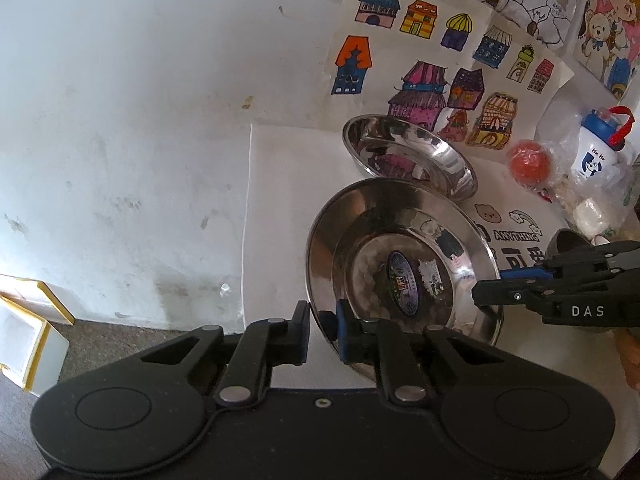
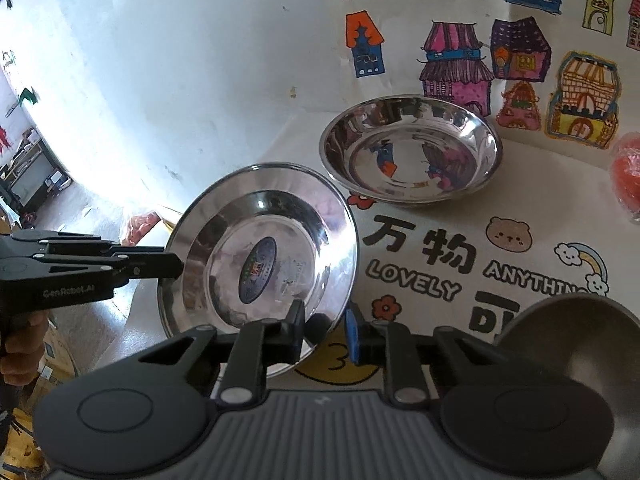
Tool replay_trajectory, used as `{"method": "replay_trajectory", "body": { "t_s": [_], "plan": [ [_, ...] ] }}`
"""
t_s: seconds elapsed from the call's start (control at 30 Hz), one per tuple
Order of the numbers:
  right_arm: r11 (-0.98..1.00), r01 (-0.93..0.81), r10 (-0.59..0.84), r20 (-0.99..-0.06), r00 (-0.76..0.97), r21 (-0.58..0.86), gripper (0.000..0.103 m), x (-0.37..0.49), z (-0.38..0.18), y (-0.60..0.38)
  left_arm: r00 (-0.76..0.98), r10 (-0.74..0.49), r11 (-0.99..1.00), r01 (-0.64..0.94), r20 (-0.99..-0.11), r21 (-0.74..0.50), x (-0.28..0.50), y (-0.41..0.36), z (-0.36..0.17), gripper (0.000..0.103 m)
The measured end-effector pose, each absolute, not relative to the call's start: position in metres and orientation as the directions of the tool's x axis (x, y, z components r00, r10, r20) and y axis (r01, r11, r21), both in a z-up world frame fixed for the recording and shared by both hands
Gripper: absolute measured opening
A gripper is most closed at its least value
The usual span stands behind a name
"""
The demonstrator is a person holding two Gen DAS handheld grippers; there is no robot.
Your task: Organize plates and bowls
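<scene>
A shallow steel plate point(image 1: 400, 256) point(image 2: 260, 240) with an oval sticker in its middle hangs tilted over the table's left edge, held at two sides. My left gripper point(image 1: 322, 314) point(image 2: 180, 268) pinches its left rim. On the opposite rim my right gripper point(image 2: 326, 322) point(image 1: 478, 296) is shut as well. Behind it a deeper steel dish point(image 1: 408, 156) point(image 2: 412, 152) rests upright on the printed tablecloth point(image 2: 440, 248), apart from the plate. A grey bowl point(image 2: 580, 340) point(image 1: 568, 240) sits close by the right gripper's right side.
Children's drawings point(image 1: 440, 64) cover the wall behind the table. An orange ball in a plastic bag point(image 1: 530, 162) point(image 2: 628, 172) and a white-and-blue bottle point(image 1: 600, 148) stand at the back right. Yellow-edged boxes point(image 1: 24, 320) lie on the floor at left.
</scene>
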State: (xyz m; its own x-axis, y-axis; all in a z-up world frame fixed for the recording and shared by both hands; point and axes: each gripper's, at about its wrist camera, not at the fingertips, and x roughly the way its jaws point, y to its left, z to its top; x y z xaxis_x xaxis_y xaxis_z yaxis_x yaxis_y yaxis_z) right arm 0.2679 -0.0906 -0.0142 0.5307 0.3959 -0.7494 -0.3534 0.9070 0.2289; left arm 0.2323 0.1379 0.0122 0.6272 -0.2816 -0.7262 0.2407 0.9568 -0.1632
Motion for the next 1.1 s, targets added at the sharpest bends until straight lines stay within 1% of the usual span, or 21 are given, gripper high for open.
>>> {"method": "replay_trajectory", "body": {
  "t_s": [0.2, 0.43, 0.7, 1.1],
  "plan": [
    [0.908, -0.344, 0.396, -0.751, 0.528, 0.237, 0.023, 0.267, -0.013, -0.094, 0.624, -0.274, 0.959, 0.235, -0.732, -0.159, 0.232, 0.136, 0.013, 0.014],
    [0.906, -0.321, 0.413, -0.744, 0.526, 0.276, 0.019, 0.27, -0.009, -0.101, 0.607, -0.294, 0.956, 0.206, -0.738, -0.21, 0.239, 0.141, 0.012, 0.012],
    [0.902, -0.292, 0.427, -0.75, 0.505, 0.318, 0.018, 0.279, -0.004, -0.113, 0.602, -0.306, 0.952, 0.209, -0.737, -0.225, 0.241, 0.136, 0.022, 0.011],
    [0.918, -0.271, 0.393, -0.748, 0.534, 0.289, 0.018, 0.285, 0.016, -0.129, 0.612, -0.309, 0.95, 0.236, -0.728, -0.204, 0.256, 0.113, 0.04, 0.011]
  ]
}}
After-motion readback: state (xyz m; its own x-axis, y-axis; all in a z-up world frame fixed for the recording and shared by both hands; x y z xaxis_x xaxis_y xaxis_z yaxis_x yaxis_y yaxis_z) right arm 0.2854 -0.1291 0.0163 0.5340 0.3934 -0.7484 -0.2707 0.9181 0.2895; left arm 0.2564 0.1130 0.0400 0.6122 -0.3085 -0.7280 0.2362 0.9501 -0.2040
